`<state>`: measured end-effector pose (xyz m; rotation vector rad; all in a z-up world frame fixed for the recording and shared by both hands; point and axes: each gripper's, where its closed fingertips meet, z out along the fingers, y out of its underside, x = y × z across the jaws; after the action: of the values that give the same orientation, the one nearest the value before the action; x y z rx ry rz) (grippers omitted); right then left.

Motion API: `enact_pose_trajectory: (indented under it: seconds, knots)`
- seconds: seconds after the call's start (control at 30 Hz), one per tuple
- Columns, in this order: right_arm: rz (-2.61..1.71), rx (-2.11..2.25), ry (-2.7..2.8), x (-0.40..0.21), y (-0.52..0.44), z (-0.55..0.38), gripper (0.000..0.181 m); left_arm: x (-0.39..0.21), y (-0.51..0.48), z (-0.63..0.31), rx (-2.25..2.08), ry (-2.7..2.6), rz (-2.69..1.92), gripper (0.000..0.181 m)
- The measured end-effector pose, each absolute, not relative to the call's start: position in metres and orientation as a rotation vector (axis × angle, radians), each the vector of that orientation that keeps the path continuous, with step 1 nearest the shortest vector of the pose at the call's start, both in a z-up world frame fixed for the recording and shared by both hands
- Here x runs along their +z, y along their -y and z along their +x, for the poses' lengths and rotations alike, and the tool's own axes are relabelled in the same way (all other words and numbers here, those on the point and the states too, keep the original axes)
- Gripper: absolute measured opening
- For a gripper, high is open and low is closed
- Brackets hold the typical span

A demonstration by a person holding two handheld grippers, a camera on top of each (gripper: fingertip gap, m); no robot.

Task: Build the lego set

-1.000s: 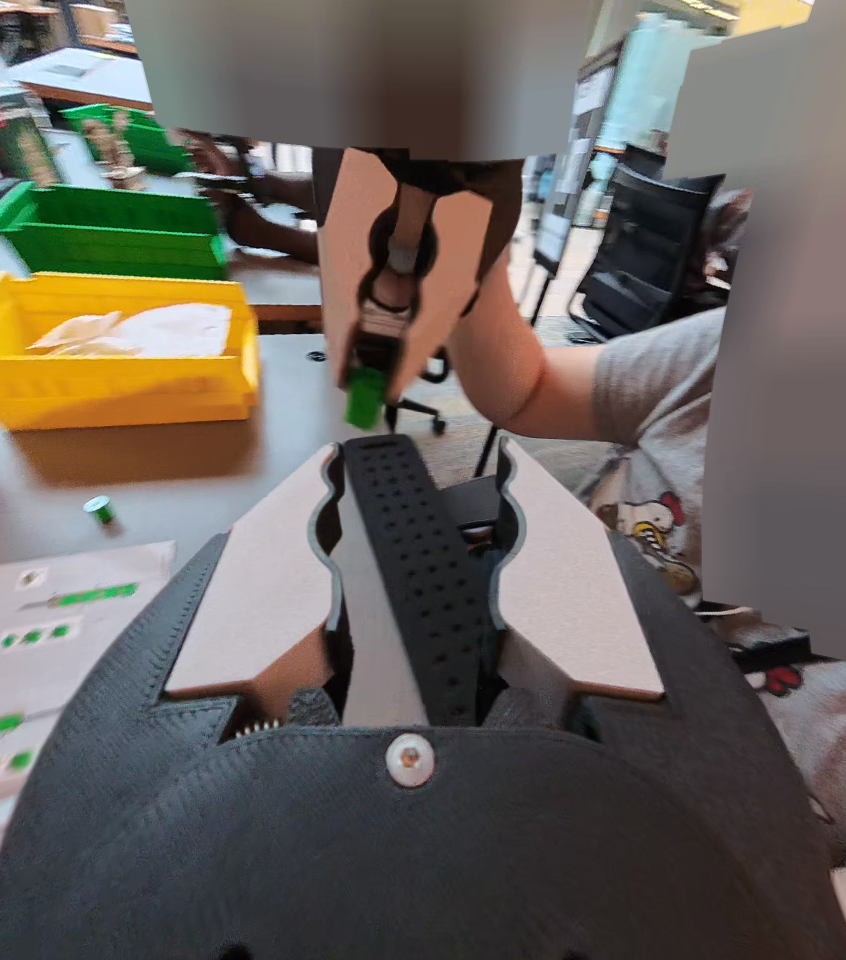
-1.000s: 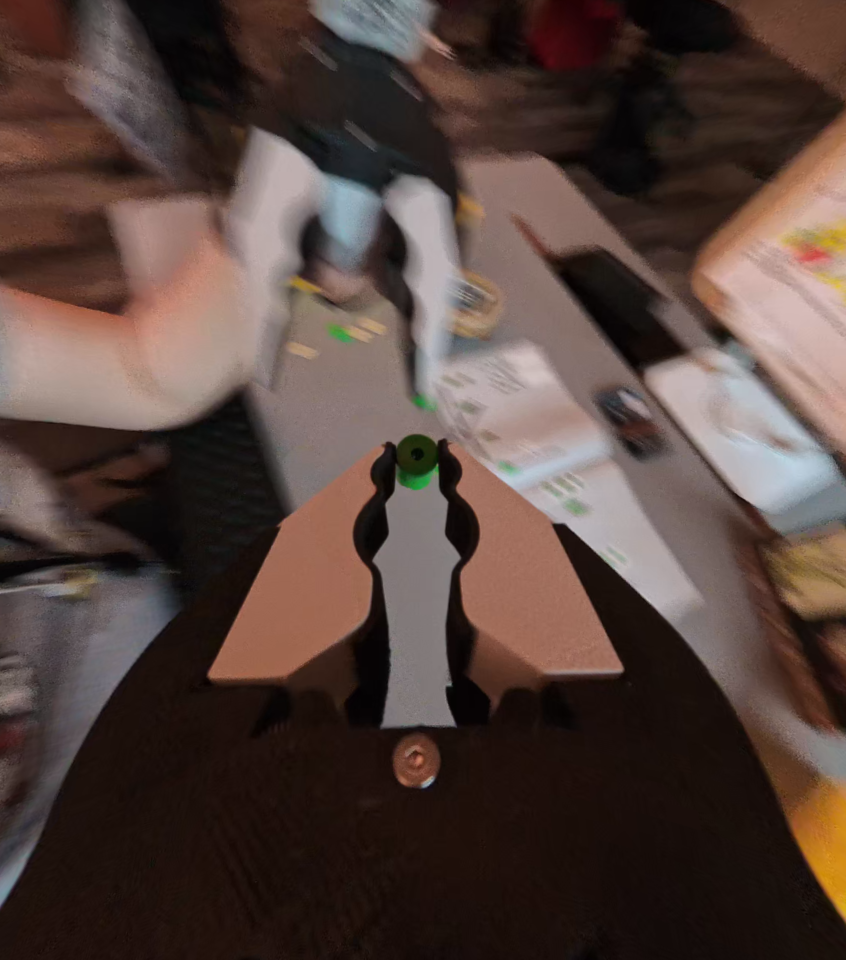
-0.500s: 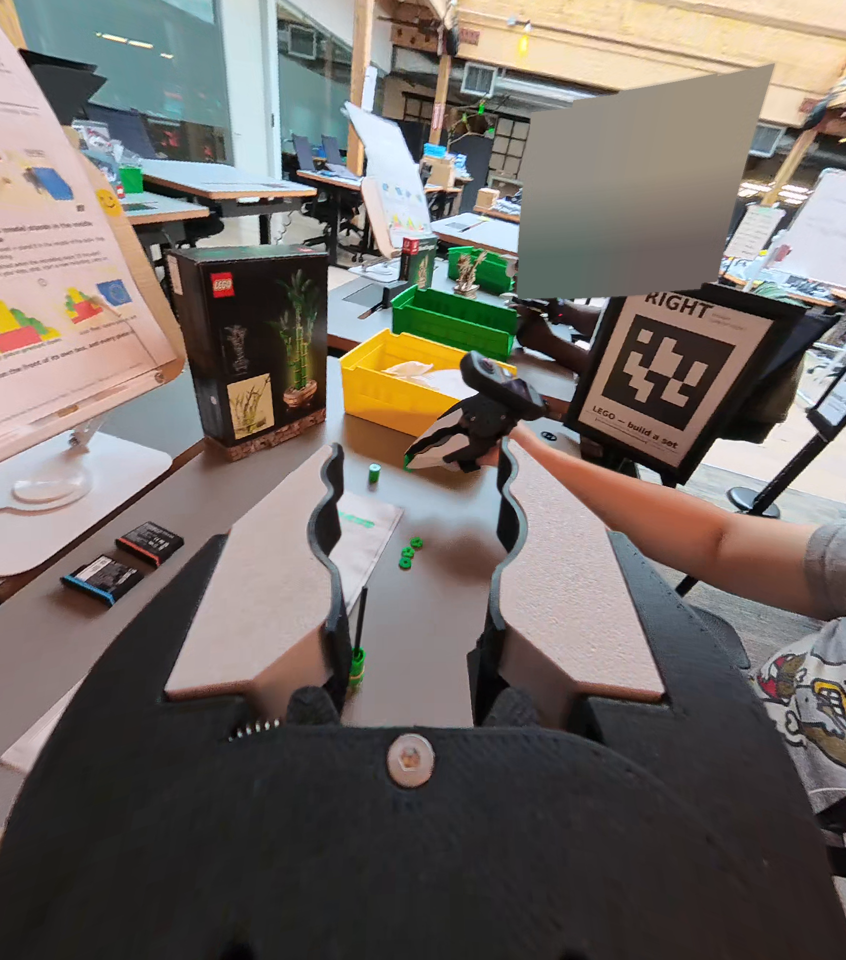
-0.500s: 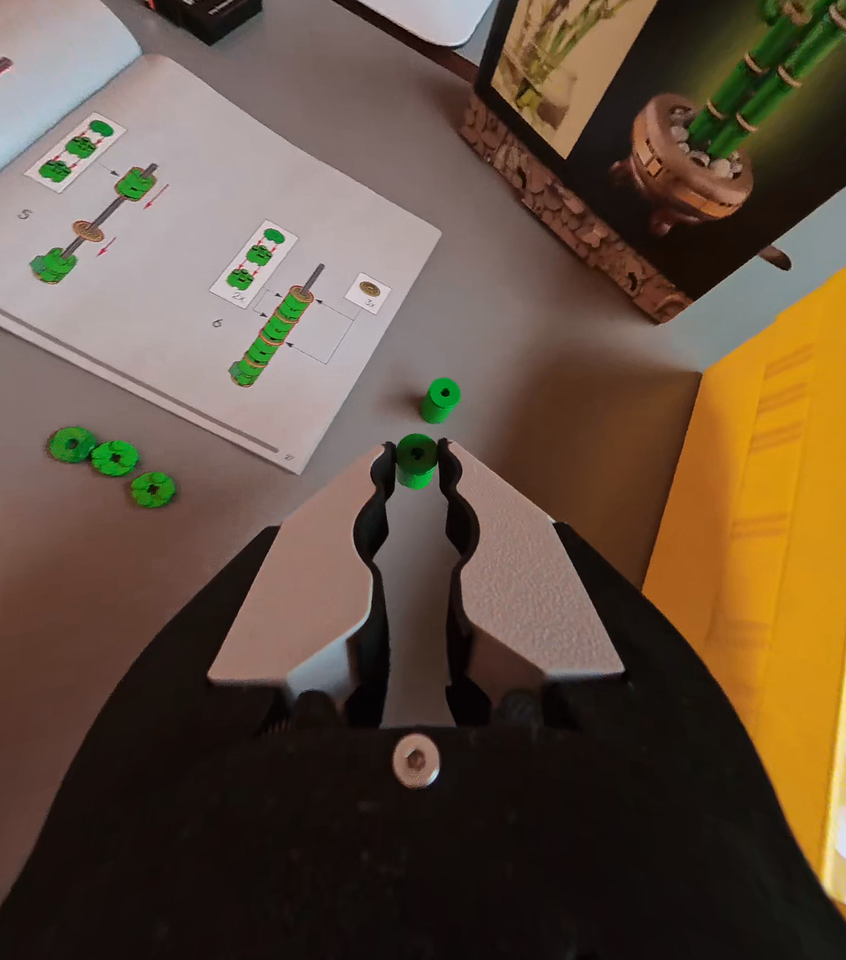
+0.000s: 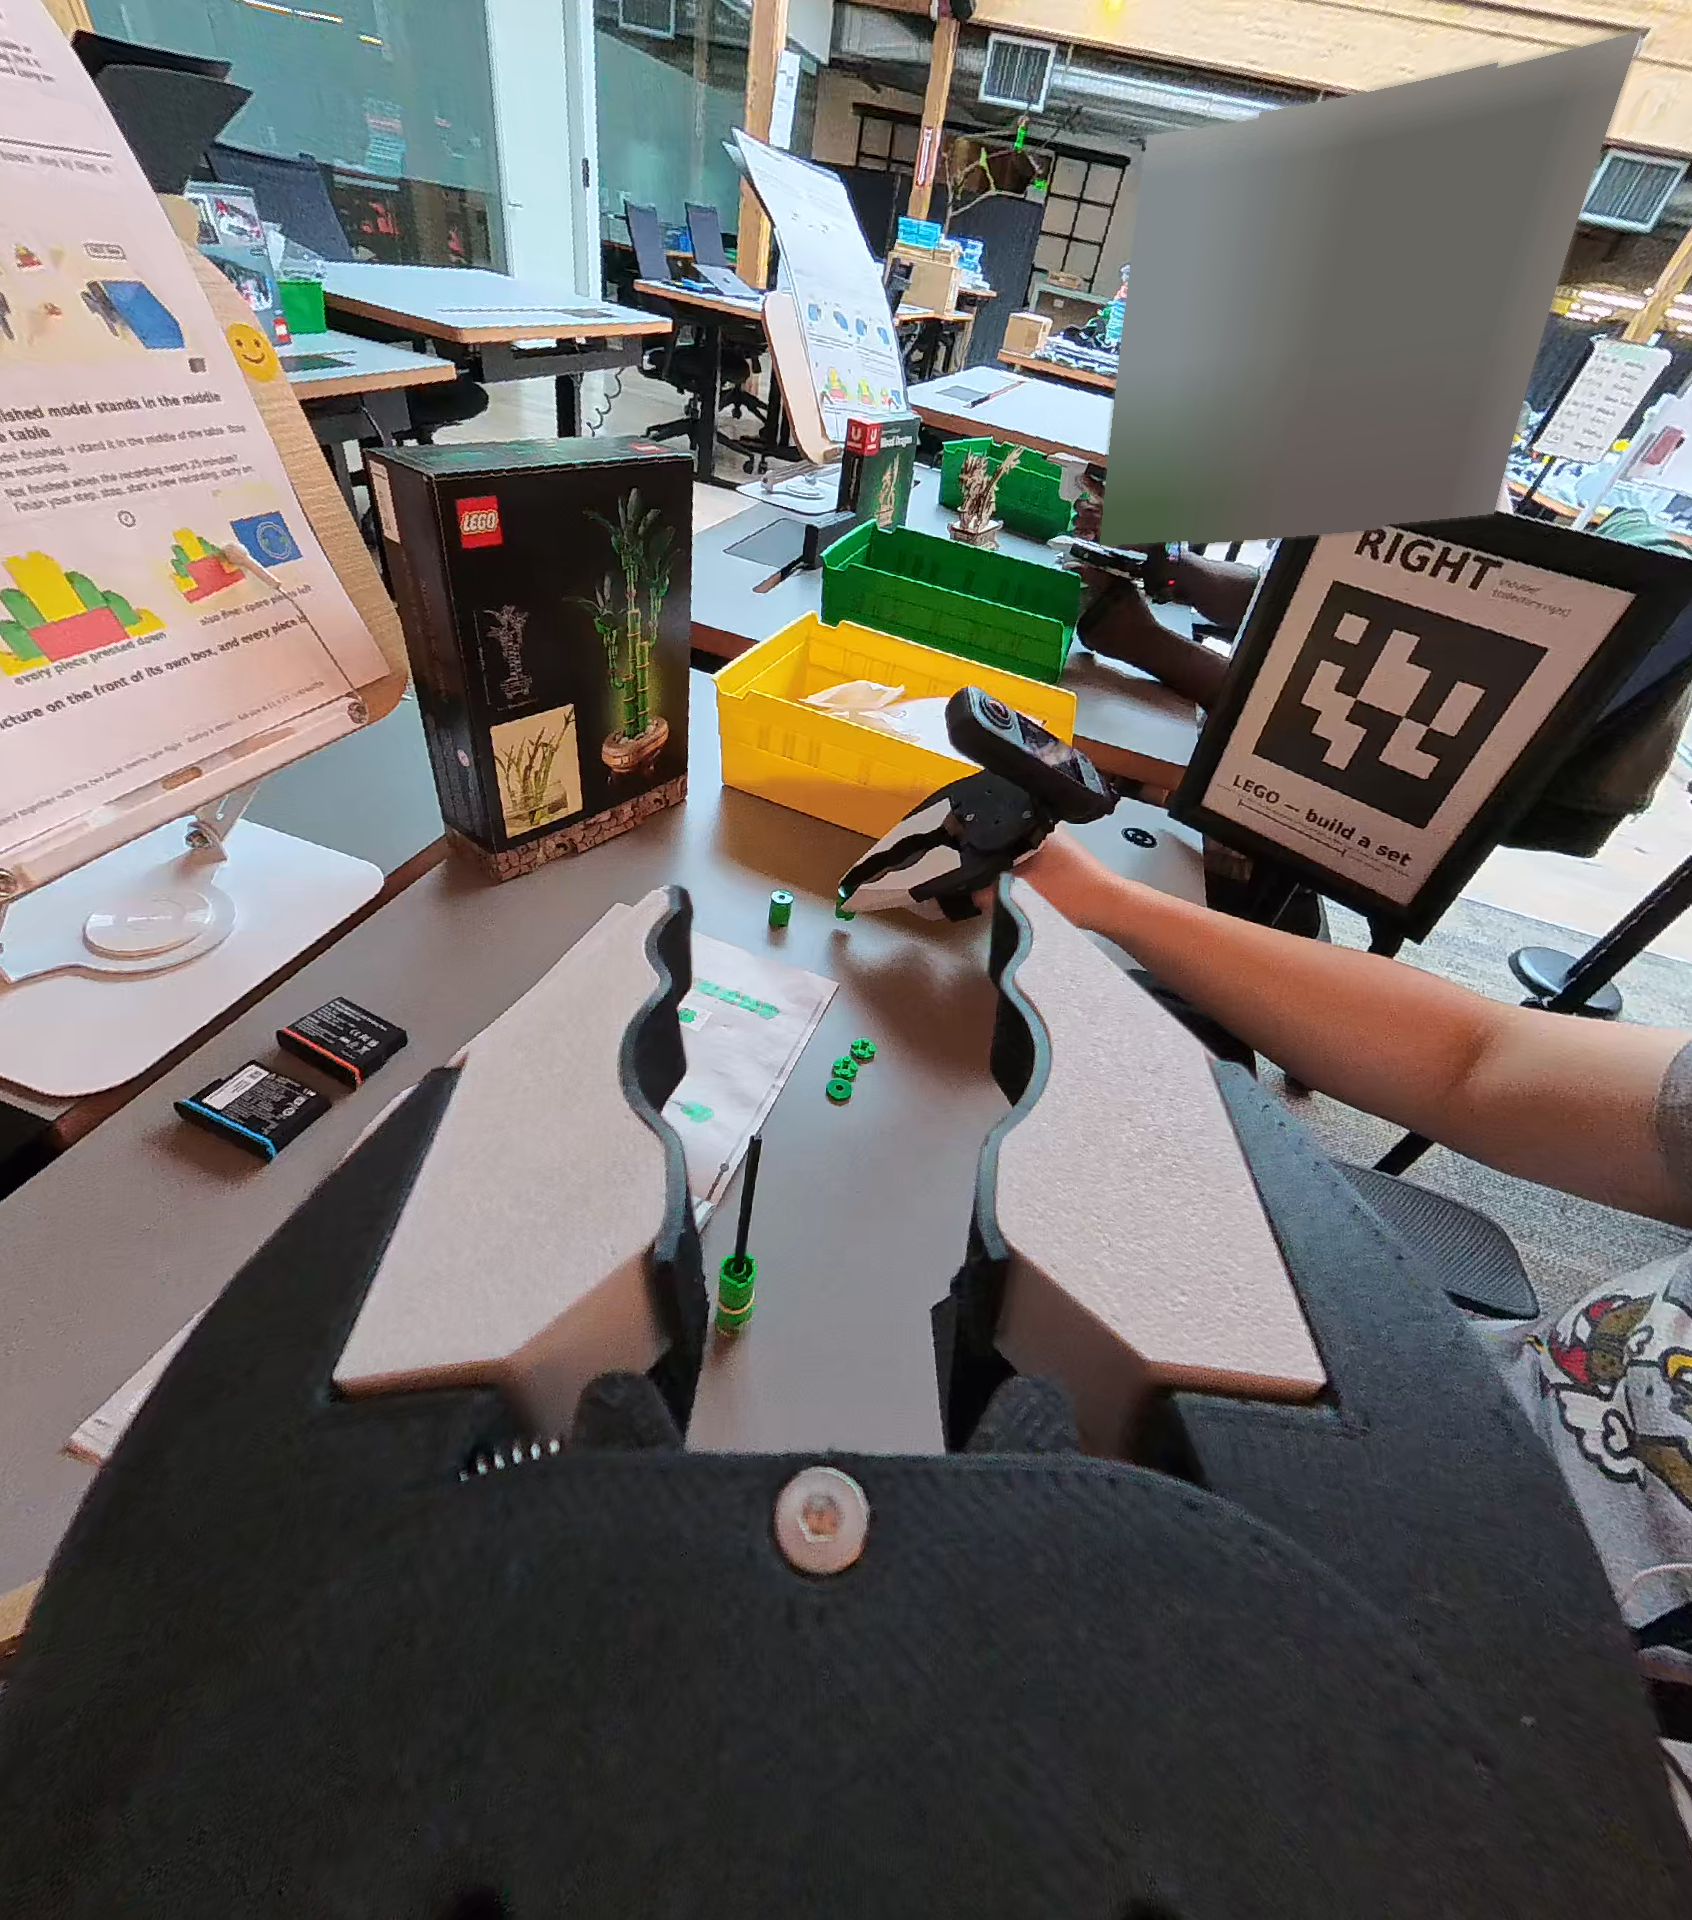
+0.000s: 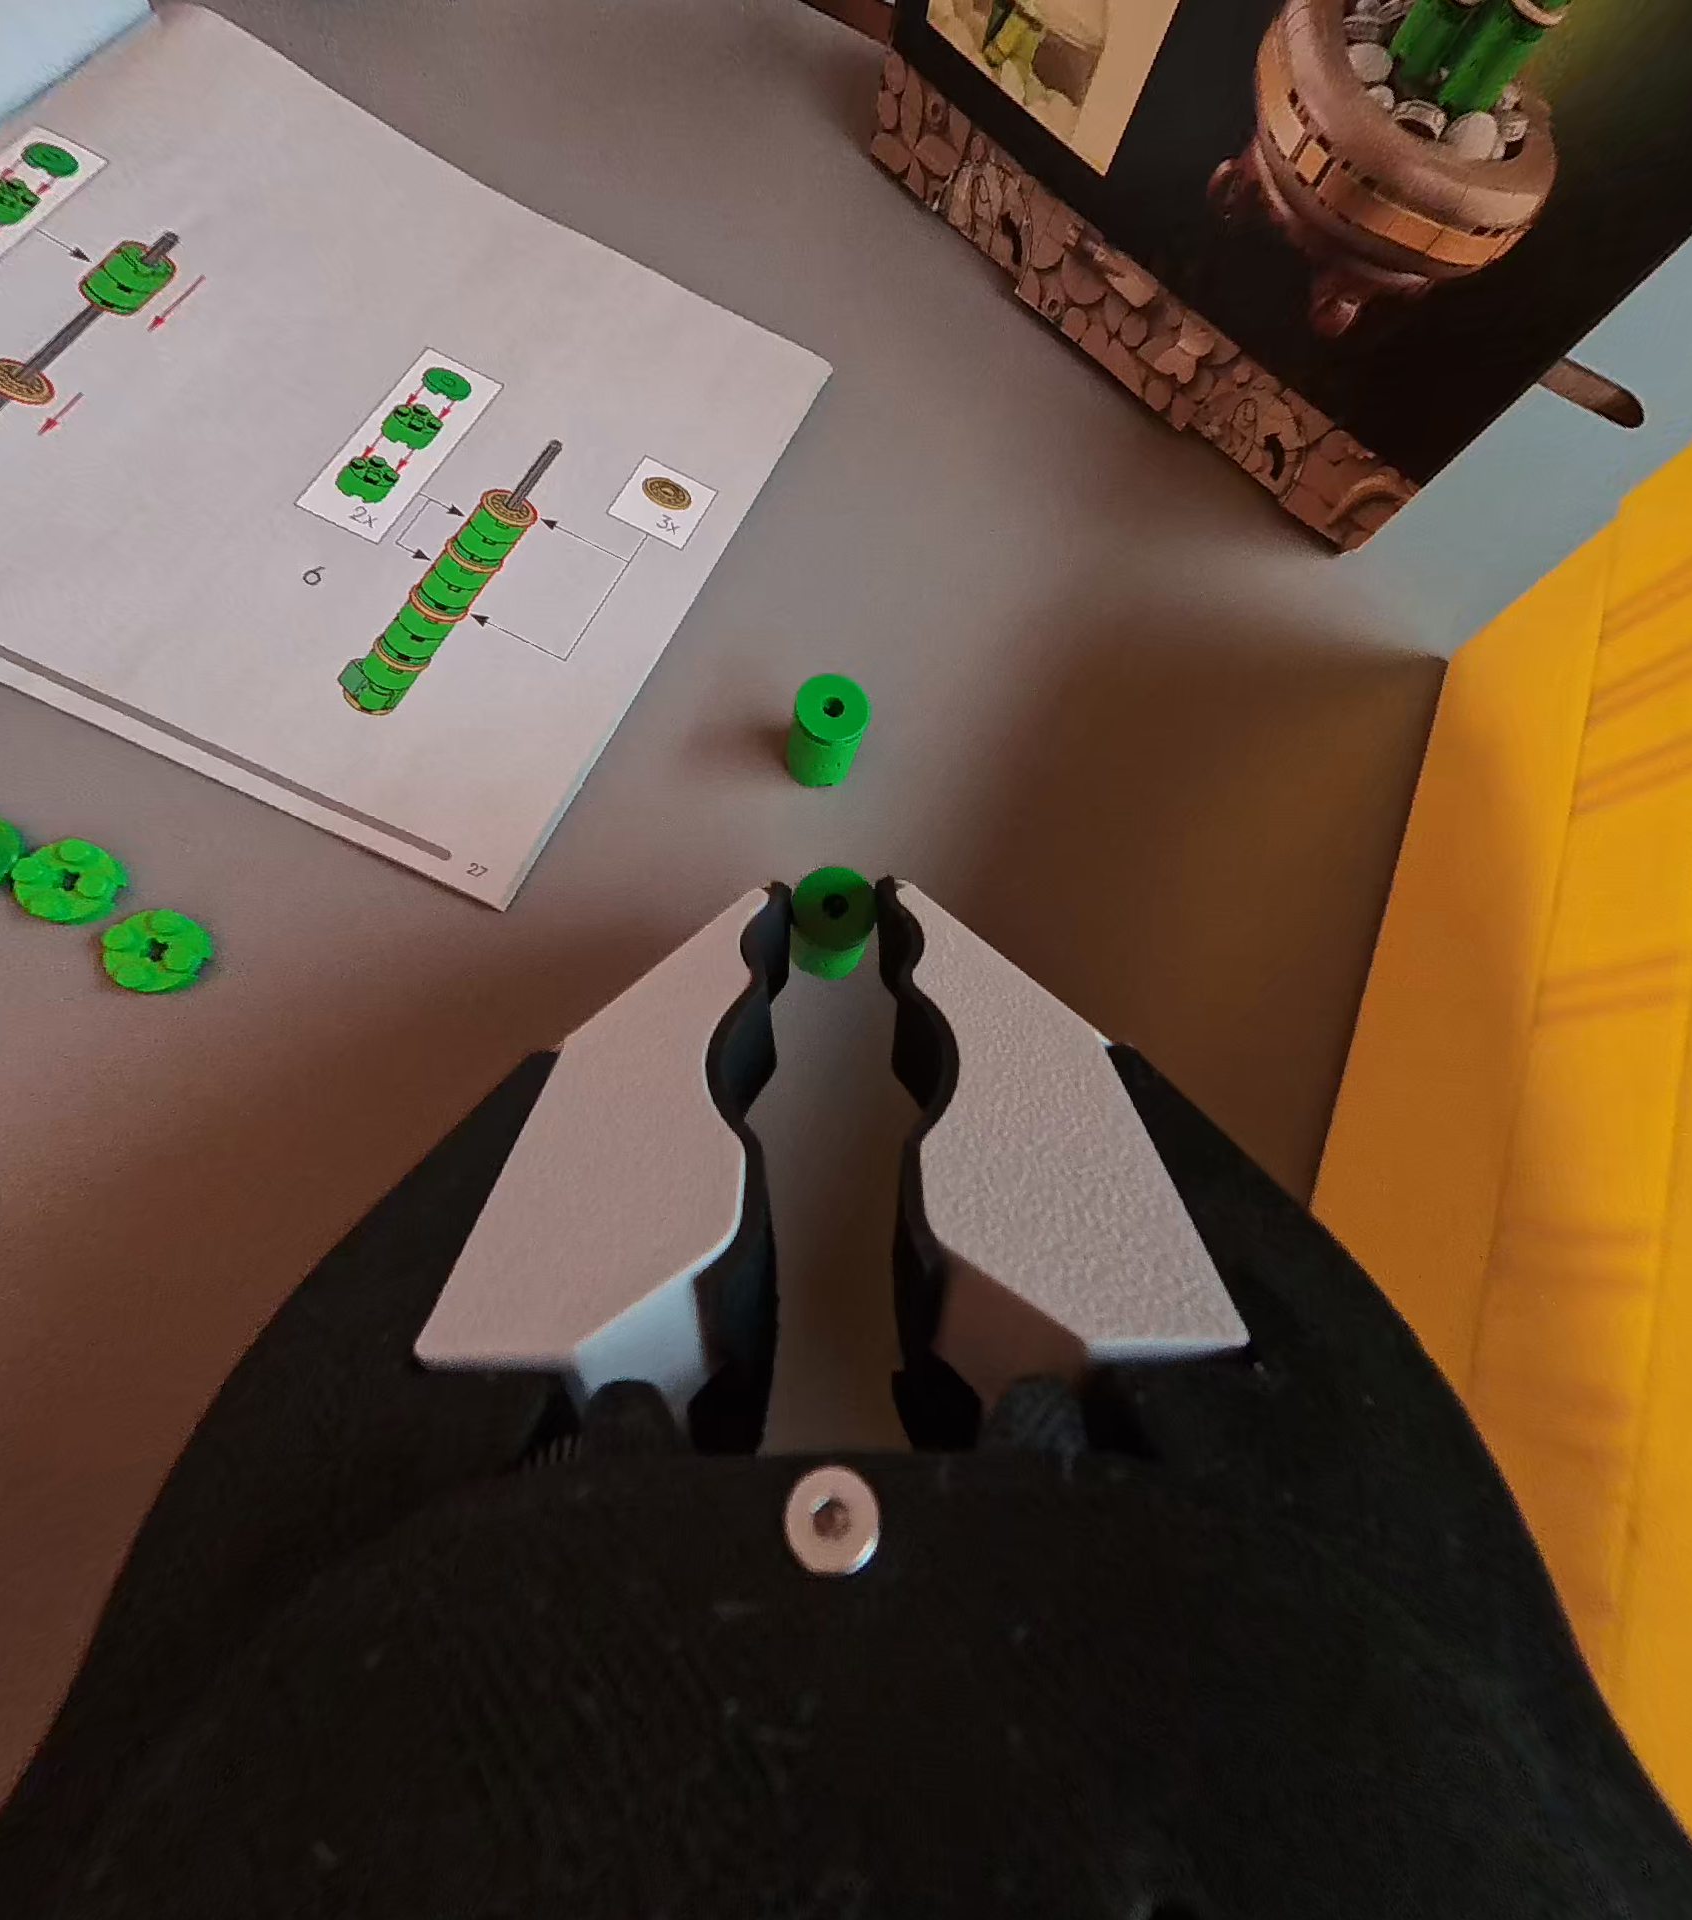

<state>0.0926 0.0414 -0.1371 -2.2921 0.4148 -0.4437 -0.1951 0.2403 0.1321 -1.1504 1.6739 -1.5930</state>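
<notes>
While a small green cylinder piece sits pinched at the very tips of the right hand-held gripper, its bored end faces up and it hangs low over the grey table; whether its base touches the surface cannot be told. A second green cylinder stands upright just beyond it, apart from it and free of the tips. Off to the side lie three flat green round pieces in a loose row, near the corner of the open instruction booklet, whose page pictures green rounds threaded on a rod.

That rod exists already: from the left wrist view a thin black axle with a short green stack at its near end lies on the table between the fingers of the left hand-held gripper, which is spread wide and holds nothing.

My reading is that the build is at the stalk-stacking step, early on, with most of the axle bare. The next move probably calls for the left tool to take up the axle and steady it, so the held cylinder's bore can be lined up and slid on. A yellow bin and the set's box stand farther out.
</notes>
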Motion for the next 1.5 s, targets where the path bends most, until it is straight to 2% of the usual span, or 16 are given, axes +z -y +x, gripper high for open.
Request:
enact_pose_trajectory:
  seconds: [0.37,0.4,0.47,0.53,0.63,0.77,0.87,0.97,1.1,1.23,1.5]
  knots:
    - [-2.310,-0.404,-0.380,-0.148,-0.044,0.089,0.015,0.131,-0.240,-0.195,-1.594,-1.686,-1.149,0.054]
    - [-2.305,-0.404,-0.376,-0.148,-0.044,0.089,0.017,0.130,-0.240,-0.195,-1.590,-1.688,-1.151,0.054]
    - [-2.242,-0.503,-0.380,-0.135,-0.043,0.097,0.038,0.128,-0.240,-0.193,-1.571,-1.688,-1.163,0.053]
    - [-2.169,-0.557,-0.345,-0.107,-0.043,0.090,0.039,0.127,-0.239,-0.191,-1.557,-1.698,-1.163,0.054]
    - [-2.006,-0.528,-0.156,-0.041,-0.071,0.030,0.043,0.128,-0.237,-0.190,-1.547,-1.696,-1.160,0.054]
    - [-1.765,-0.183,0.245,0.014,-0.140,-0.151,0.039,0.134,-0.247,-0.190,-1.493,-1.625,-1.181,0.054]
    - [-1.757,-0.194,0.382,-0.014,-0.188,-0.232,0.031,0.142,-0.259,-0.198,-1.443,-1.547,-1.192,0.054]
    - [-1.830,-0.226,0.384,-0.060,-0.238,-0.258,0.029,0.151,-0.275,-0.213,-1.389,-1.453,-1.203,0.054]
    - [-2.014,-0.428,0.373,-0.107,-0.285,-0.240,0.033,0.161,-0.290,-0.233,-1.341,-1.373,-1.199,0.054]
    - [-2.217,-0.395,0.236,-0.146,-0.305,-0.215,0.039,0.169,-0.290,-0.249,-1.366,-1.342,-1.164,0.053]
    - [-2.285,-0.243,0.091,-0.161,-0.316,-0.207,0.019,0.166,-0.286,-0.248,-1.330,-1.369,-1.155,0.052]
